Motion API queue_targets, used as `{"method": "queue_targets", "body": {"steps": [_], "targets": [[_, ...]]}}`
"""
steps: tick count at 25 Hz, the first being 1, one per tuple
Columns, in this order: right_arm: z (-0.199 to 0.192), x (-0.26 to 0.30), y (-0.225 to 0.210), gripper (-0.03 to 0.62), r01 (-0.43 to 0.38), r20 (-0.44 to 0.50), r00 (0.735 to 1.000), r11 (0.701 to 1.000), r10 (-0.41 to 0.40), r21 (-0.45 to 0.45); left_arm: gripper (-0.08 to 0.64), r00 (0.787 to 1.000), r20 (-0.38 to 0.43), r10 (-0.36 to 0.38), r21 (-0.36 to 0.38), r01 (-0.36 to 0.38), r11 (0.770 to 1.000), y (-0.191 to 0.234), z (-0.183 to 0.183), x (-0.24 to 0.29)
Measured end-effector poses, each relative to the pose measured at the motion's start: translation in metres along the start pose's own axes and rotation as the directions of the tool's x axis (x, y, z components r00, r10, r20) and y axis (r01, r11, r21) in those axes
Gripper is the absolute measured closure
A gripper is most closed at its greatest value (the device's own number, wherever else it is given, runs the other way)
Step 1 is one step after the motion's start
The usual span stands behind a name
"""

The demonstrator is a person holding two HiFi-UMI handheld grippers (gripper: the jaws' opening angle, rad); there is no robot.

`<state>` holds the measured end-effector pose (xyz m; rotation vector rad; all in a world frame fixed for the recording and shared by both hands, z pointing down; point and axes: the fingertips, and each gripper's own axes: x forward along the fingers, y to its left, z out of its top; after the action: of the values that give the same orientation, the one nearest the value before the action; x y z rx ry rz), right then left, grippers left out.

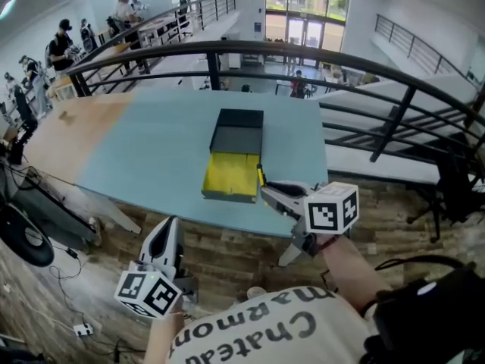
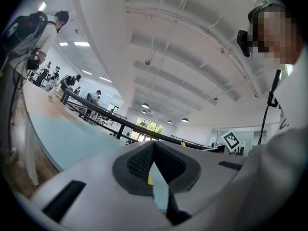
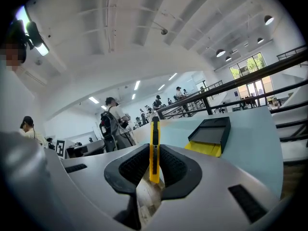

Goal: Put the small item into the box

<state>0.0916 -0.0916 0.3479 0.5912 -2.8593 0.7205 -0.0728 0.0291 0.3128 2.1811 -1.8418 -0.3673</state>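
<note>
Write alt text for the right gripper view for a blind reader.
The right gripper clamps a slim yellow item upright in its jaws. Beyond it, an open box, dark and yellow, sits on a pale blue table. People stand farther back.

Free tabletop [image 1: 144,150] around box [image 1: 229,174], railing [image 1: 303,51] behind

A pale blue table [image 1: 144,158] fills the middle of the head view, and its left end is tan. Behind it a black curved railing [image 1: 326,55] sweeps across the upper frame, with bright glass doors [image 1: 303,14] at top centre. Several people [image 1: 64,40] stand by desks in the upper left. Wood-plank floor [image 1: 227,252] shows below the table, with loose cables [image 1: 45,275] at lower left. A black chair [image 1: 455,180] sits at the right edge. In the right gripper view a person with a backpack [image 3: 113,121] stands left of centre.
</note>
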Motion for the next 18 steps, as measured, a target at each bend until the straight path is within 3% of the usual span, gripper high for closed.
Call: {"method": "queue_targets", "body": {"steps": [12,18], "targets": [[0.019,0.051,-0.039,0.511,-0.08,-0.052,0.996,0.996,0.078,-0.034,0.557,0.999,0.005,0.041,0.0,-0.041,0.999,0.016,-0.004,0.051],[0.012,0.068,-0.04,0.511,-0.116,-0.086,0.99,0.993,0.115,-0.005,0.557,0.998,-0.05,0.049,0.005,-0.048,0.999,0.019,-0.01,0.06]]}}
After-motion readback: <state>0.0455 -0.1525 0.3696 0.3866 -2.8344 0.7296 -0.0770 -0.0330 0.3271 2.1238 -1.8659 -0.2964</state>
